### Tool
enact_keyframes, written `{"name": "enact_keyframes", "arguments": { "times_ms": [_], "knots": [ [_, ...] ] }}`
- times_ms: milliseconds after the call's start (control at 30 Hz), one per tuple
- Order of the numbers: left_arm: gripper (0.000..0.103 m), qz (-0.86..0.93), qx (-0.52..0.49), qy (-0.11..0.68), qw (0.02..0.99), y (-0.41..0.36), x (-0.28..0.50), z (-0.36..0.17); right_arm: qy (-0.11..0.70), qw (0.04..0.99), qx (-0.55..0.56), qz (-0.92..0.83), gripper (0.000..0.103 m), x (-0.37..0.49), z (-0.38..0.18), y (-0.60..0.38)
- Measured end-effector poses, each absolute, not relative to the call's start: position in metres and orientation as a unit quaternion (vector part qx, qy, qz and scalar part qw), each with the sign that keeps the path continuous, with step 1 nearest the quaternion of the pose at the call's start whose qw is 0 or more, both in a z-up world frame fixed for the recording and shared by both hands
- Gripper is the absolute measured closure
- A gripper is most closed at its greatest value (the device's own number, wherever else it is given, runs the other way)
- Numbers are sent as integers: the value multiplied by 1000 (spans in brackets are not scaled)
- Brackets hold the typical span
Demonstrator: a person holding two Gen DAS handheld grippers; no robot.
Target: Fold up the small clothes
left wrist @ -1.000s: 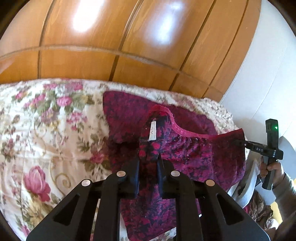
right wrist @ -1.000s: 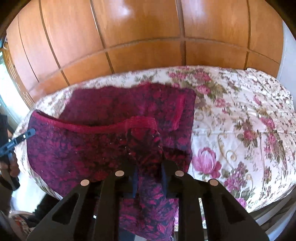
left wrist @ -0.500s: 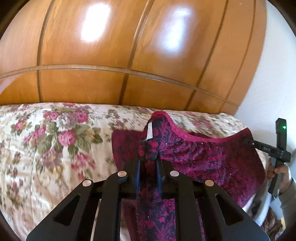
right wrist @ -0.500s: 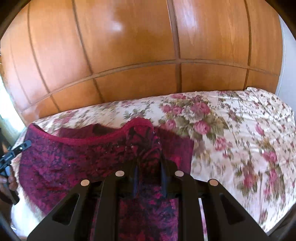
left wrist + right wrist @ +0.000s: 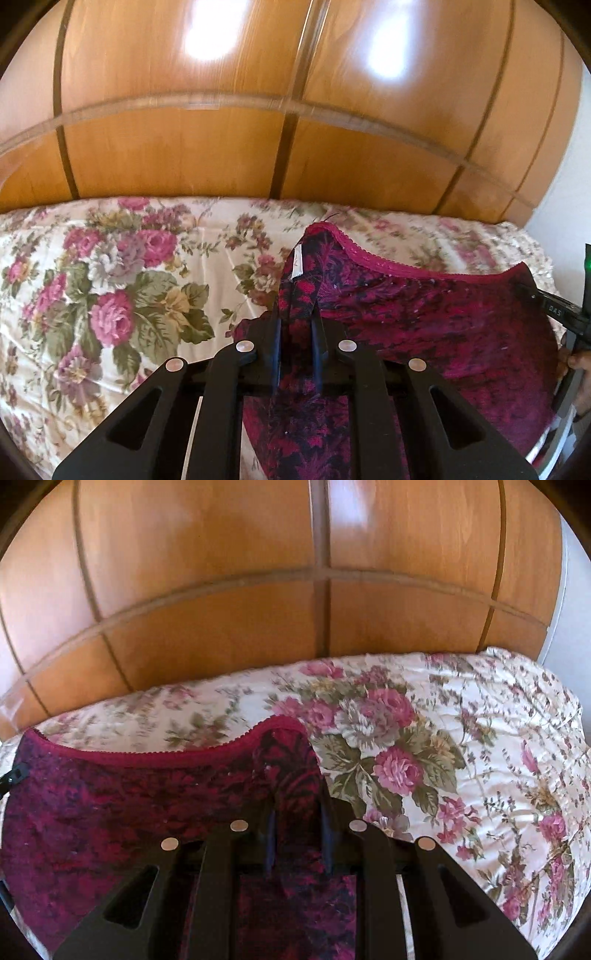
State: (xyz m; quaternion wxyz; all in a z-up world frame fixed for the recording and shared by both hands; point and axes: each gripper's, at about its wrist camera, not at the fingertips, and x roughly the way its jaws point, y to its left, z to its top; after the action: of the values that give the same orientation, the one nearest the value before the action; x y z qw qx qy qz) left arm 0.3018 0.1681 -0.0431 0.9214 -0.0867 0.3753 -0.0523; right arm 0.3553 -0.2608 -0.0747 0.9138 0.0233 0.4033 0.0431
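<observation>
A small dark red and black patterned garment (image 5: 436, 332) with a pink lace waistband hangs stretched between my two grippers over a floral bedspread (image 5: 110, 288). My left gripper (image 5: 295, 325) is shut on its left top corner, where a white label shows. My right gripper (image 5: 297, 812) is shut on the other top corner of the garment (image 5: 129, 805). In the left wrist view the right gripper's body and the hand holding it (image 5: 576, 332) show at the far right edge. The lower part of the garment is hidden behind the gripper bodies.
A glossy wooden headboard or panel wall (image 5: 295, 129) rises right behind the bed. The floral bedspread (image 5: 461, 757) spreads out to both sides of the garment. A white wall (image 5: 569, 184) shows at the right.
Both grippers have carried the garment forward toward the wooden panels and slightly down. The folded lower part of the garment lying on the bed earlier is now covered or out of sight.
</observation>
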Motion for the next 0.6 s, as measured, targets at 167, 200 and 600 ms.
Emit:
{"name": "enact_keyframes", "arguments": {
  "times_ms": [167, 200, 600],
  "knots": [
    [90, -41, -102, 411, 905, 173, 317, -70, 438, 898, 25, 38, 83, 374, -102, -260],
    [90, -41, -106, 412, 904, 174, 317, -70, 441, 897, 24, 38, 81, 376, -104, -260],
    [38, -82, -184, 386, 900, 207, 229, -58, 431, 895, 91, 71, 23, 321, -77, -291]
  ]
}}
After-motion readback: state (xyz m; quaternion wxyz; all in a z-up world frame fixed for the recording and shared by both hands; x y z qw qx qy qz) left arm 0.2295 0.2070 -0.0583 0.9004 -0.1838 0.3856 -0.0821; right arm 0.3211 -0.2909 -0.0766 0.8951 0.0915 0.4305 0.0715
